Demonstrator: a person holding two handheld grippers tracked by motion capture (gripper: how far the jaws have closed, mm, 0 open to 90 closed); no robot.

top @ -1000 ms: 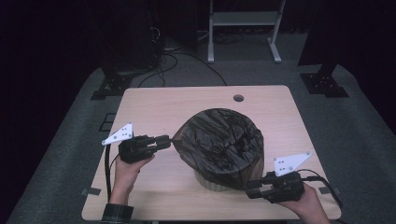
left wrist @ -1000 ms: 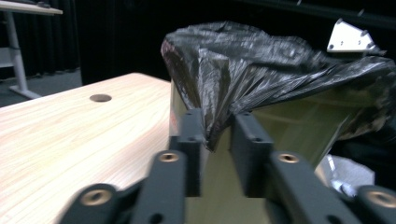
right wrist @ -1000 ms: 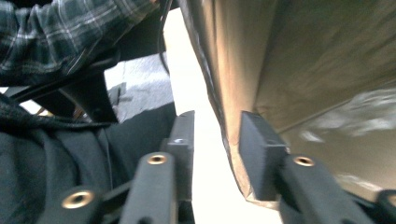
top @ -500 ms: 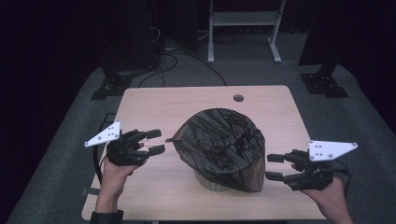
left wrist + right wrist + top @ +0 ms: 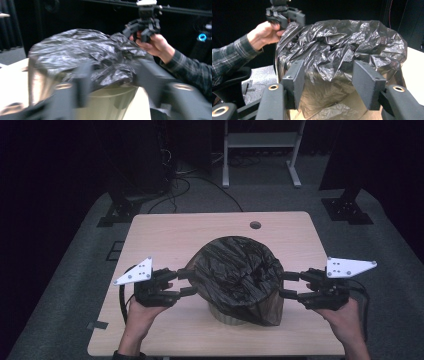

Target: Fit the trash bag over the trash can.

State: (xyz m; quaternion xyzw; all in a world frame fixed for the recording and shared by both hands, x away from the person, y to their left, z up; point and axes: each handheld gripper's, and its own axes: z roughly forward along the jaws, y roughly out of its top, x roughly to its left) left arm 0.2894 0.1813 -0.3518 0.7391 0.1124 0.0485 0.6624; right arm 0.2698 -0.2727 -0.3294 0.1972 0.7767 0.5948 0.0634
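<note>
Evidently we are about to take the black bag [image 5: 235,270] by its two sides. From the high view, it drapes over a pale bin [image 5: 227,316] at the middle of the counter [image 5: 165,232], bulging above the rim. Our left gripper [image 5: 184,281] sits at the bag's left edge and our right gripper [image 5: 286,284] at its right edge, both with fingers spread and nothing between them. To do this well, we judge each pair should close on a fold of plastic near the rim, not on the bin wall, and both at a like height. A round hole [image 5: 255,225] lies on the far side of the counter, well apart; nothing on the counter blocks either approach.

In the left gripper view, our own fingers [image 5: 82,82] are blurred and wide apart, framing crumpled plastic over the bin's edge. The other gripper [image 5: 141,28] and its hand [image 5: 153,46] hover at the bag's far side.

In the right gripper view, the fingers [image 5: 368,83] stand open, empty, just short of the bag. Loose film hangs down the bin's side and could slip if pinched thinly.
</note>
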